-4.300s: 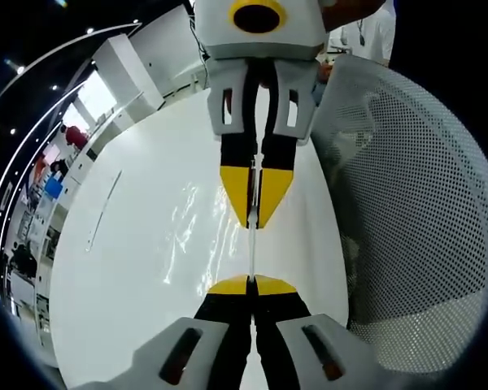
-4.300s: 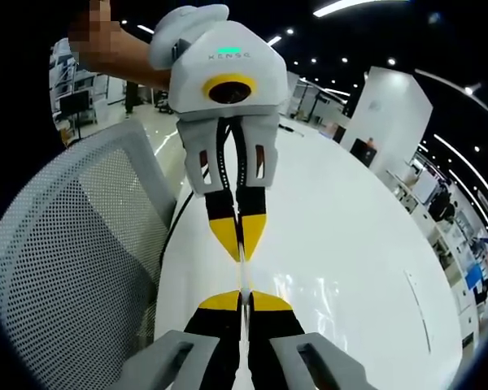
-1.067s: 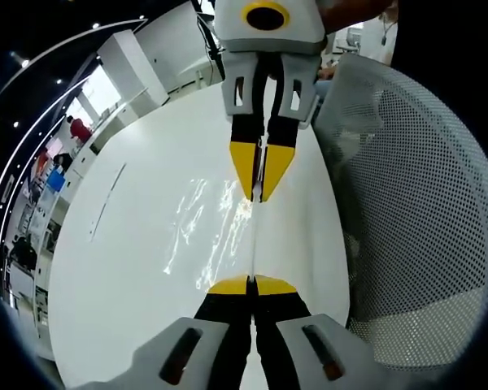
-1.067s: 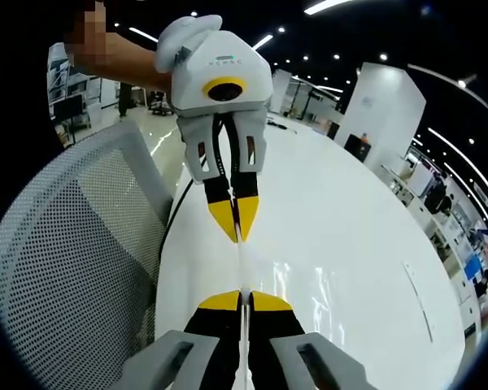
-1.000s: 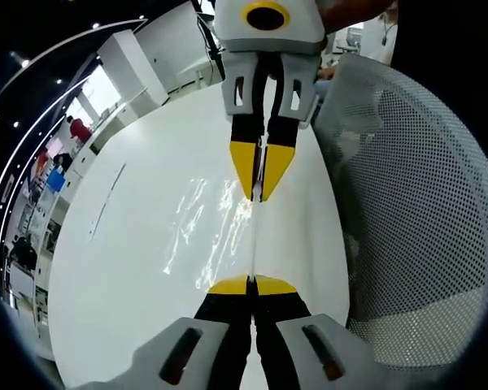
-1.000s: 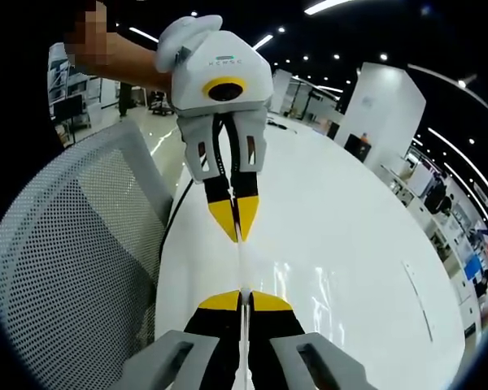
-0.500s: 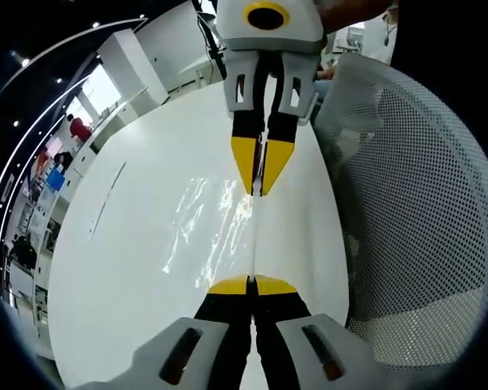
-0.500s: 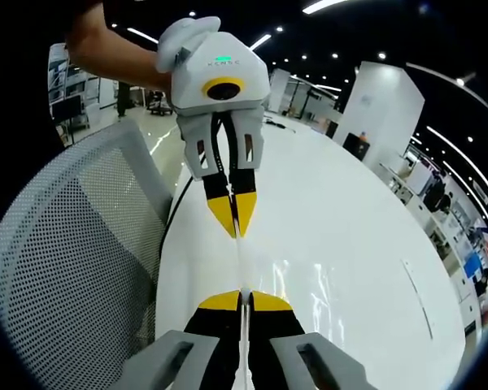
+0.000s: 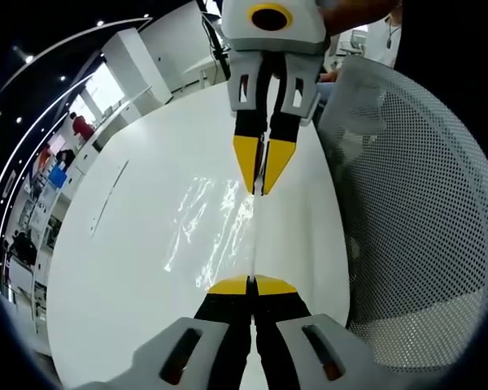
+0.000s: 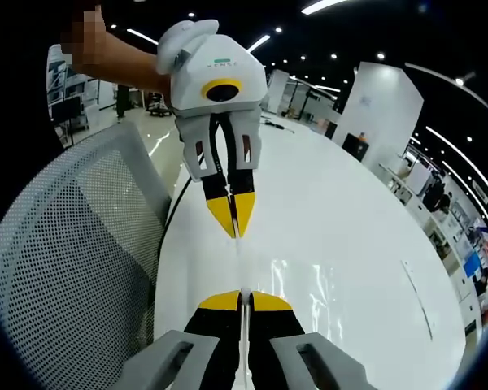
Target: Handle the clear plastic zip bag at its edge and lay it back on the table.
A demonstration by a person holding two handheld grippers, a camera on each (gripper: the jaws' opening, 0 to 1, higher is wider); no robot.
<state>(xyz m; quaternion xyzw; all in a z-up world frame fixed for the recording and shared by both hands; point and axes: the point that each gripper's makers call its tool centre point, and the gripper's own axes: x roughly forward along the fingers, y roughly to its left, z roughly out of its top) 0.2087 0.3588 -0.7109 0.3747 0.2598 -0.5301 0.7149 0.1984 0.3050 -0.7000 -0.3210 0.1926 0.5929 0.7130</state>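
Two grippers, the left gripper (image 9: 250, 284) and the right gripper (image 10: 242, 301), are clamped on one edge of the clear plastic zip bag (image 9: 215, 223), stretched above the white table (image 9: 130, 244). If we release unevenly, we think it may fold or slide toward the mesh chair (image 9: 415, 219).

Bright, sharp, fisheye-warped, table (image 9: 146, 268) glare

left view: faces right tongs (image 9: 261, 188) | right view: faces left tongs (image 10: 234, 231) | shared: table (image 9: 130, 244)
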